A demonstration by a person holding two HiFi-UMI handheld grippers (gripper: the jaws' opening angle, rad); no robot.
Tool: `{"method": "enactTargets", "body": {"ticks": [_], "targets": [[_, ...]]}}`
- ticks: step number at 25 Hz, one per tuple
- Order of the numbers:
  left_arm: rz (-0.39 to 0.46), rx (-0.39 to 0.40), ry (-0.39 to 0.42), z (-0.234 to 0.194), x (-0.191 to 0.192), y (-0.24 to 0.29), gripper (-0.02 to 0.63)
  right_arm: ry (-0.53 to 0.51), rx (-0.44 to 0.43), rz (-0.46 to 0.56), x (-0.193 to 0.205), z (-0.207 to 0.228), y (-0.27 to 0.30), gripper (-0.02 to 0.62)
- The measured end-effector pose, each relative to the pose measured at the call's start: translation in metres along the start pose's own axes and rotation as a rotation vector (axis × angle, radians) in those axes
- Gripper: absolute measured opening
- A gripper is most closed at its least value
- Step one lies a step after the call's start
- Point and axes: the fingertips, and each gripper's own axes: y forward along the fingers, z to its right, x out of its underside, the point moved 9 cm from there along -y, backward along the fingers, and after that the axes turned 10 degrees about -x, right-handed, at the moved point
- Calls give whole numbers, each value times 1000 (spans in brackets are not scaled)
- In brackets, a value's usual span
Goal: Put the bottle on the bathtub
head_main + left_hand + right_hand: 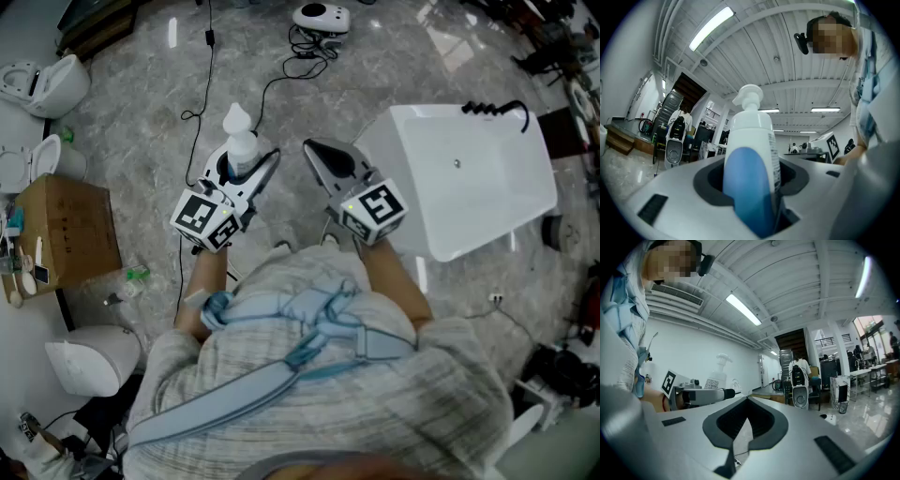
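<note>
A white pump bottle [240, 141] with a blue label stands upright between the jaws of my left gripper [246, 164], which is shut on it, above the marble floor. In the left gripper view the bottle [750, 154] fills the space between the jaws of the left gripper [754, 187]. My right gripper [317, 152] is shut and holds nothing, just right of the bottle. The white bathtub [487, 178] lies to the right of both grippers. In the right gripper view the right gripper [740, 413] has its jaws together, and the bottle [717, 373] shows at the left.
A black hose [495, 109] lies on the bathtub's far rim. Toilets [42, 84] and a cardboard box [66, 230] stand at the left, and another white toilet [94, 356] at lower left. Cables [202, 84] and a white device [321, 16] lie on the floor ahead.
</note>
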Motion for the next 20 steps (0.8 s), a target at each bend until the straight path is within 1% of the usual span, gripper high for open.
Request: {"method": "enactTargets", "body": {"ticks": [12,17,20], "targets": [[-1,15,9,3,0,3,227,-12,-6,-7,-1,0,-2,5],[-3,17,14,4,2,-1,227,70,-54,78,-2,-3,-6,5],[-3,16,10,3,4,-5,227,69,-52,94,-3,-6,-5,5]]}}
